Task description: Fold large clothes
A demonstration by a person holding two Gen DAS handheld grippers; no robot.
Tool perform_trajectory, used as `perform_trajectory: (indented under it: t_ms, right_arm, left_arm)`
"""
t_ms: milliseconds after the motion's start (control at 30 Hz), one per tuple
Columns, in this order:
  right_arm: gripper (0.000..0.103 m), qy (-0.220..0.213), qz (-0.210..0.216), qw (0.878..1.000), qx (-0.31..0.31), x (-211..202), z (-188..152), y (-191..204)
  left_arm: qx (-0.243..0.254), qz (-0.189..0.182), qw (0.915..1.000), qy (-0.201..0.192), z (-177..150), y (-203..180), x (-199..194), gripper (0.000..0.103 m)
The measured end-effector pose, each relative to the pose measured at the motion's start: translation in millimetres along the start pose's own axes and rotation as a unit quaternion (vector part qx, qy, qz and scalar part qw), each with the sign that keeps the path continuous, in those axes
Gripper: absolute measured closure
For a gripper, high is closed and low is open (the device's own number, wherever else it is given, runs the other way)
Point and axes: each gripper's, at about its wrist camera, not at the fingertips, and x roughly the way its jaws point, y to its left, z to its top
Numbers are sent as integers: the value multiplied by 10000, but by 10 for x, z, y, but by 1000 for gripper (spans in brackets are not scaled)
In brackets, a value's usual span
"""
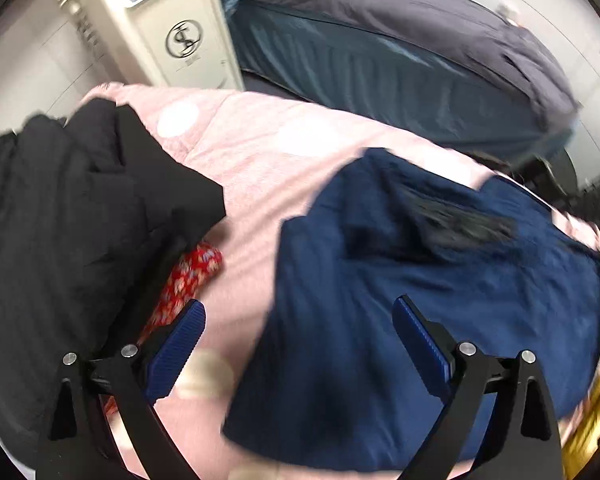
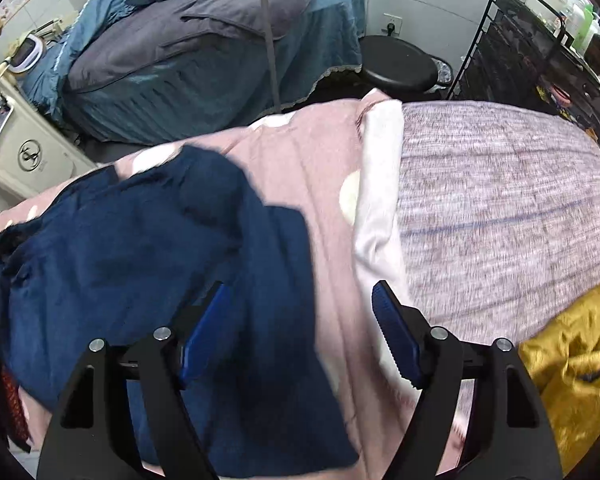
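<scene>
Navy fabric, the dark blue garment [image 1: 440,280], lies folded into a compact bundle on the pink blanket [image 1: 252,152] that covers the bed, with both tools poised over it. Seen from the left wrist, the left hand-held gripper [image 1: 298,320] has its ribbed blue pads spread wide apart, one over the bare pink blanket and the other over the near part of the garment, and nothing is pinched between them. Seen from the right wrist, the right hand-held gripper [image 2: 302,316] is likewise spread, one pad over the garment's right edge and the other over the pale strip of the blanket's lining, again with no cloth held. Off to the left sits a black garment [image 1: 80,220] in a heap, with a red patterned cloth [image 1: 192,276] peeking from beneath it; a mustard-yellow garment [image 2: 576,360] waits at the right, on a grey-lilac knitted cover [image 2: 500,200]. My reading is that the fold on the blue piece is about done and both tools have let go. The next move would be either to press the bundle flat and neaten its loose corner, or to reach for the next item, probably the yellow one nearby, which means taking it by two well-separated points so it can be spread flat.
</scene>
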Motion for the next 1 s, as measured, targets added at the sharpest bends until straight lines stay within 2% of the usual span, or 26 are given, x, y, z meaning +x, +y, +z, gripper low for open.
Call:
perform_trajectory:
  t_ms: [100, 167, 300, 367, 433, 567, 700, 800, 933, 1000]
  right_arm:
    - [29, 107, 63, 9998, -128, -95, -168, 121]
    - [29, 176, 185, 9995, -177, -131, -265, 178]
    - [29, 414, 426, 9982, -42, -177, -509, 229]
    - [29, 567, 553, 9968, 63, -176, -655, 222]
    - [29, 706, 545, 9960, 81, -147, -770, 218]
    - [29, 1003, 528, 9933, 221, -59, -960, 177]
    - [29, 1060, 492, 9922, 426, -49, -1004, 107]
    - [29, 1030, 483, 9925, 445, -69, -995, 95]
    - [29, 1003, 447, 9930, 444, -74, -994, 90]
    - [29, 1035, 448, 9924, 494, -49, -1008, 72]
  left_arm:
    - [578, 6, 9976, 379, -80, -263, -486, 16]
    - [701, -125, 9967, 398, -147, -383, -1008, 19]
    - [535, -1066, 9883, 954, -269, -437, -1963, 19]
    - [782, -1246, 9867, 693, -356, -563, -2566, 19]
    - [1167, -1225, 9855, 130, -458, -689, -3248, 18]
    - [1514, -1610, 9715, -863, -742, -800, -4322, 18]
    - [1648, -1591, 9638, -1366, -965, -838, -4738, 17]
    - [1720, -1559, 9640, -1296, -1055, -885, -4786, 17]
    - [1835, -1604, 9584, -1483, -1163, -902, -4891, 17]
    - [1733, -1644, 9607, -1417, -1132, -860, -4856, 17]
